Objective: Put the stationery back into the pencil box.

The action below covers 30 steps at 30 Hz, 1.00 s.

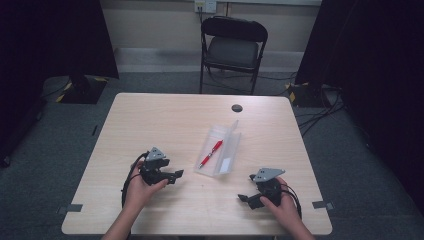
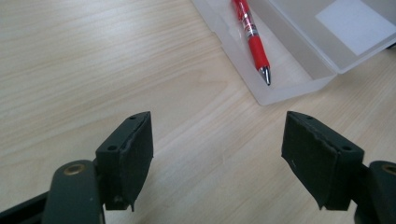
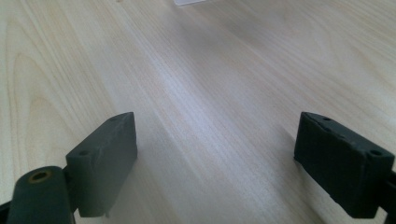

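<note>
Red pen (image 1: 211,153) lies flat inside the open translucent plastic case (image 1: 227,150), tip toward the near end, mid-counter.

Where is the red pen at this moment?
In the high view, the red pen lies inside the open clear case near the table's middle, between the left gripper and the right gripper.

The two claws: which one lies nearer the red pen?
The left claw, held at the table's left side: the red pen in the open clear case lies just ahead of it. The right claw sits farther off.
</note>
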{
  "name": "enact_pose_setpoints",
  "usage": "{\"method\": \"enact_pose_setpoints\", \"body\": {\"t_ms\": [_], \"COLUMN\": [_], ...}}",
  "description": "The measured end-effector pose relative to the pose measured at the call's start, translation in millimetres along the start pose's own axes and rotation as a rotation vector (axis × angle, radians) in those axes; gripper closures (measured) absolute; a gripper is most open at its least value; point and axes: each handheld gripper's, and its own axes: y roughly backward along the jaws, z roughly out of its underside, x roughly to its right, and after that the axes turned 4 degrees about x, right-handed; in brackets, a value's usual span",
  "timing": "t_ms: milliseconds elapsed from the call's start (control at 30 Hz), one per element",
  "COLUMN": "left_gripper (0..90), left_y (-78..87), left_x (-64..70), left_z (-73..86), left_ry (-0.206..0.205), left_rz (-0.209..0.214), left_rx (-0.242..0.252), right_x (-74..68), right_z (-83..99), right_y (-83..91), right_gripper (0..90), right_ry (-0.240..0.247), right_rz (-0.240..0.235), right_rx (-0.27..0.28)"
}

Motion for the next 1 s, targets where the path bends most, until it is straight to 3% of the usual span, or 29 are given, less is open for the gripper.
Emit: {"method": "enact_pose_setpoints", "body": {"t_ms": [433, 567, 800, 1000], "left_gripper": [24.5, 22.6, 20.1, 19.2], "left_y": [6.7, 5.5, 3.3, 2.8], "left_x": [-4.7, -2.7, 2.3, 2.4], "left_z": [20.1, 22.9, 24.8, 24.9], "left_ry": [-0.011, -0.041, -0.133, -0.135], "left_rz": [-0.03, -0.038, -0.053, -0.058], "left_rx": [-0.042, -0.046, -0.064, -0.062], "right_x": [0.0, -0.2, -0.4, -0.4], "right_z": [0.0, 0.0, 0.0, 0.0], "right_y": [0.0, 0.0, 0.1, 0.1], "right_gripper": [12.4, 12.4, 12.4, 12.4], "right_ry": [0.0, -0.001, -0.001, -0.002], "right_rz": [0.0, 0.001, 0.003, 0.003], "right_rx": [0.0, 0.0, 0.0, 0.0]}}
